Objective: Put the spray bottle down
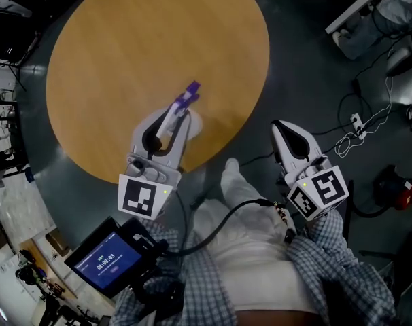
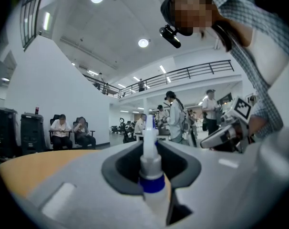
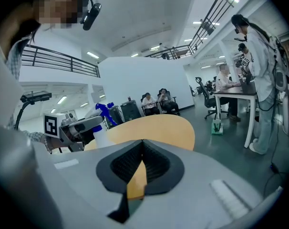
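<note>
A white spray bottle (image 1: 192, 123) with a purple-blue nozzle sits upright between the jaws of my left gripper (image 1: 182, 114), which is shut on its neck. They are over the near edge of the round wooden table (image 1: 124, 46). Whether the bottle's base touches the tabletop I cannot tell. The left gripper view has the bottle's neck and blue collar (image 2: 150, 175) pinched right in front of the camera. My right gripper (image 1: 277, 126) is off the table to the right, over the dark floor, jaws shut and empty. From the right gripper view, the spray bottle (image 3: 99, 128) shows at the left.
A power strip with white cables (image 1: 359, 124) lies on the floor at the right, and a red device (image 1: 398, 185) beyond it. A handheld screen (image 1: 111, 258) hangs near my left side. In the right gripper view, people sit and stand around a white desk (image 3: 235, 95).
</note>
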`<action>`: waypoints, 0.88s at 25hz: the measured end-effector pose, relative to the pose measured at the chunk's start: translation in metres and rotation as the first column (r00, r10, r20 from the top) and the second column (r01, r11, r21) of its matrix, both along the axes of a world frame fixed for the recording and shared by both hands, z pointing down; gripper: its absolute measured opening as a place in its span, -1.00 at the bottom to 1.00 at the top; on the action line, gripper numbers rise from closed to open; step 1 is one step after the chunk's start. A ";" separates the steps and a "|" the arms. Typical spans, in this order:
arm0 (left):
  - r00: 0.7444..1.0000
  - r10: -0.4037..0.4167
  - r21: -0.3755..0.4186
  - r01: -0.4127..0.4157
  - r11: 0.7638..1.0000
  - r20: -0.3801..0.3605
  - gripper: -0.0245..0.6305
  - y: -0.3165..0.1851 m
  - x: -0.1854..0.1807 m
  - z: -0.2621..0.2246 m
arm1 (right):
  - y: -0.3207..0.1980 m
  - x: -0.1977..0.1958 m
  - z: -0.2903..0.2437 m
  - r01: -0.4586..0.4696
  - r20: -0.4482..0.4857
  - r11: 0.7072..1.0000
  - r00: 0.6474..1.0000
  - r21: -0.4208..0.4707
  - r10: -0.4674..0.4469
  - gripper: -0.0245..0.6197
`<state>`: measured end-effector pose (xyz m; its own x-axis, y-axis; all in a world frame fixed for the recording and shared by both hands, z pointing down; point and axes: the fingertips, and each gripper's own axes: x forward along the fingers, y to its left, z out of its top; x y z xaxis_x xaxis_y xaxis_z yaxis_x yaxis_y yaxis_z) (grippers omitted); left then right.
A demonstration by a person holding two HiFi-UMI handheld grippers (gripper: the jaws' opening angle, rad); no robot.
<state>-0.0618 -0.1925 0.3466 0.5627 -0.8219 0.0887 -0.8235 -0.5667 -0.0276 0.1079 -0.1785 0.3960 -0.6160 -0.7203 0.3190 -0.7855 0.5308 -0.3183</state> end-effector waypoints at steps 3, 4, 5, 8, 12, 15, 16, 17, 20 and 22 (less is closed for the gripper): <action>1.000 0.004 -0.009 -0.004 1.000 -0.014 -0.65 -0.002 -0.004 0.000 | 0.000 -0.001 0.000 0.005 -0.002 1.000 1.000 -0.002 -0.005 -0.91; 1.000 0.006 -0.010 -0.006 1.000 -0.018 -0.65 -0.003 -0.005 -0.001 | 0.000 -0.001 0.000 0.006 -0.003 1.000 1.000 -0.002 -0.006 -0.91; 1.000 0.009 -0.009 -0.009 1.000 -0.021 -0.65 -0.003 -0.005 -0.001 | 0.000 -0.002 0.000 0.007 -0.003 1.000 1.000 -0.003 -0.007 -0.91; 1.000 0.015 -0.003 -0.015 1.000 -0.020 -0.66 -0.004 -0.004 -0.002 | -0.001 -0.002 0.001 0.009 -0.004 1.000 1.000 -0.004 -0.009 -0.91; 1.000 0.006 -0.001 -0.006 1.000 -0.010 -0.56 -0.006 -0.001 -0.003 | -0.004 0.001 -0.001 0.015 -0.006 1.000 1.000 -0.001 -0.015 -0.91; 1.000 0.012 -0.003 -0.012 1.000 -0.017 -0.49 -0.006 0.000 -0.002 | -0.004 0.002 -0.003 0.012 -0.007 1.000 1.000 0.001 -0.012 -0.91; 1.000 0.017 -0.006 -0.017 1.000 -0.017 -0.46 -0.006 0.001 -0.001 | -0.004 0.002 -0.003 0.009 -0.007 1.000 1.000 0.001 -0.009 -0.91; 1.000 0.022 -0.011 -0.022 1.000 -0.018 -0.44 -0.006 0.001 0.001 | -0.003 0.002 -0.002 0.008 -0.007 1.000 1.000 0.000 -0.008 -0.91; 0.999 0.032 -0.028 -0.033 0.999 -0.021 -0.33 -0.006 0.001 0.005 | -0.002 0.000 -0.002 0.008 -0.008 1.000 1.000 0.002 -0.008 -0.91; 0.999 0.031 -0.032 -0.031 0.999 -0.022 -0.28 -0.005 -0.001 0.007 | -0.001 -0.002 -0.003 0.008 -0.007 1.000 1.000 0.004 -0.008 -0.91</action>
